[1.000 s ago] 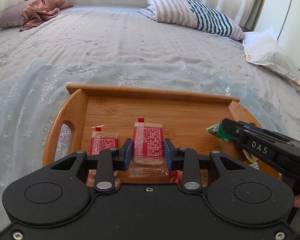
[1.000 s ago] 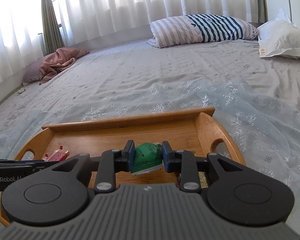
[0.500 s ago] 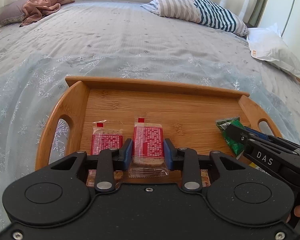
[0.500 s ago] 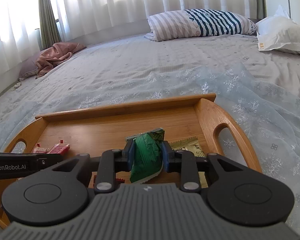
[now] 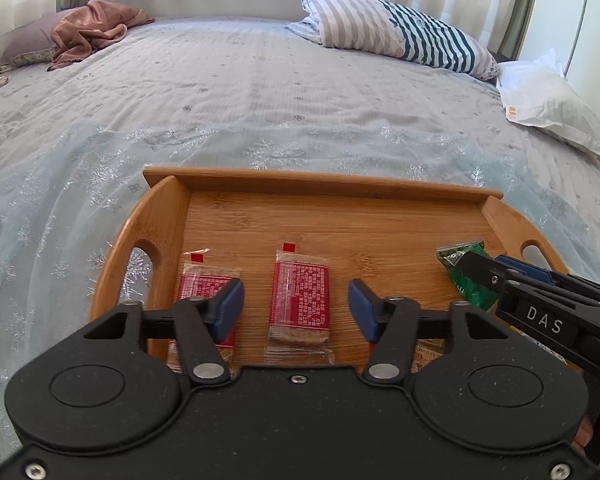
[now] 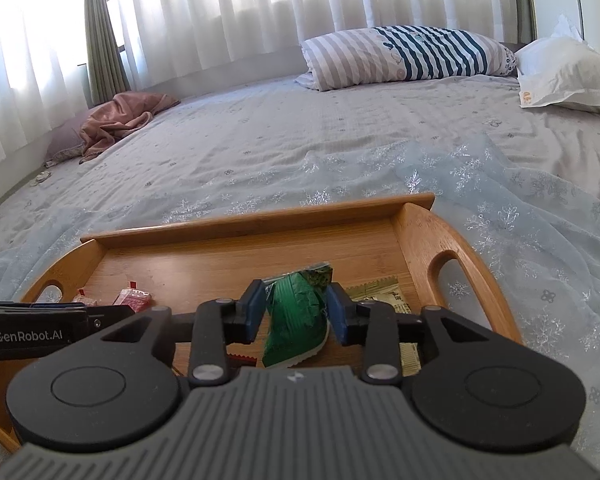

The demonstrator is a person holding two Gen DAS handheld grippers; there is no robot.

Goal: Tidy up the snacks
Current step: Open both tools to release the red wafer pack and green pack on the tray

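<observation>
A wooden tray (image 5: pixel 320 188) lies on the bed; it also shows in the right wrist view (image 6: pixel 260 220). My left gripper (image 5: pixel 296 308) is open over a red cracker packet (image 5: pixel 301 292) that lies flat on the tray. A second red packet (image 5: pixel 204 284) lies to its left. My right gripper (image 6: pixel 296 308) has its pads beside a green snack packet (image 6: pixel 296 316), which stands tilted on the tray; the pads look slightly parted from it. In the left wrist view the green packet (image 5: pixel 466 276) is at the right gripper's tip.
A beige packet (image 6: pixel 380 294) lies on the tray behind the right gripper. The bed carries a striped pillow (image 5: pixel 400 36), a white pillow (image 5: pixel 548 108) and a pink cloth (image 5: pixel 92 30). Curtains hang behind.
My left gripper has opened and let go of the red packet, which now lies on the tray. My right gripper has lowered the green packet to the tray and widened its jaws.
</observation>
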